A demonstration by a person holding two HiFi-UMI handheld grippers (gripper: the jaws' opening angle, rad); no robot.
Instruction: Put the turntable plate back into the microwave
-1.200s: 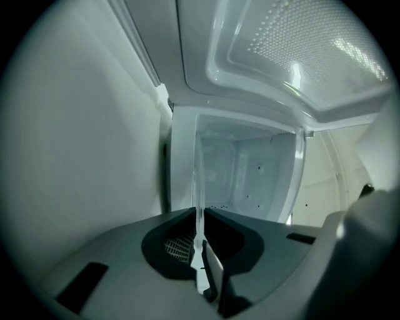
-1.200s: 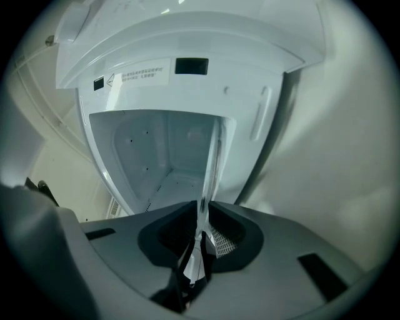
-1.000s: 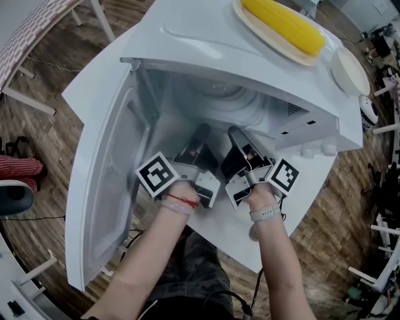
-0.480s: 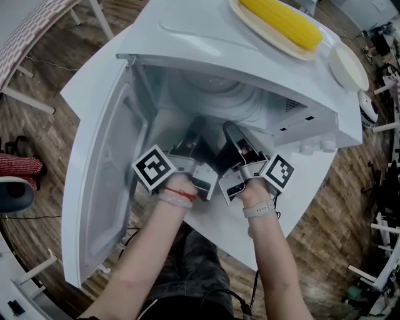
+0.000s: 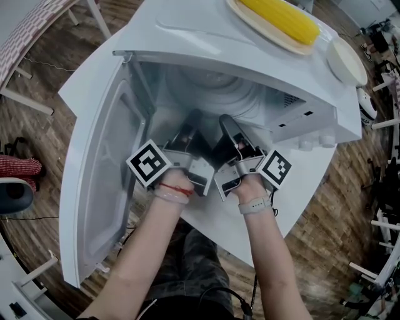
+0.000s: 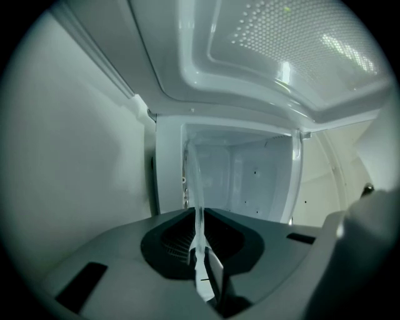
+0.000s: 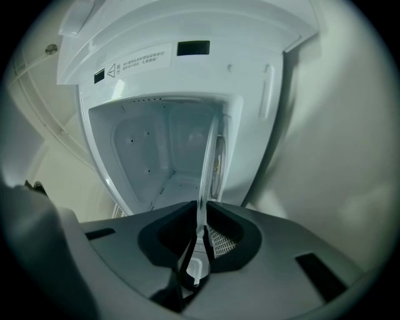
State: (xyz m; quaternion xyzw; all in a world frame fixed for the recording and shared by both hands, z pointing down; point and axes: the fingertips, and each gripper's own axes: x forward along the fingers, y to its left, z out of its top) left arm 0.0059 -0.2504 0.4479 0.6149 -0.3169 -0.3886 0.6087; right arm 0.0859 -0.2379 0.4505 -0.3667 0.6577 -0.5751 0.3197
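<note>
head view | left gripper (image 6: 199,253), right gripper (image 7: 199,244) clamp turntable plate (image 7: 207,165) | label (image 7: 139,61) illegible

Partly under microwave (image 5: 206,37) top: turntable plate (image 5: 215,94)

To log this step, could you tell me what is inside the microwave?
The clear turntable plate, with left tongs and right tongs both shut on its rim. What lies under the plate cannot be seen.

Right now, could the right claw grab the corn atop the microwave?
Probably not yet: the right claw is shut on the glass turntable plate at the open microwave. The corn lies uncovered on top; nothing else blocks it.
</note>
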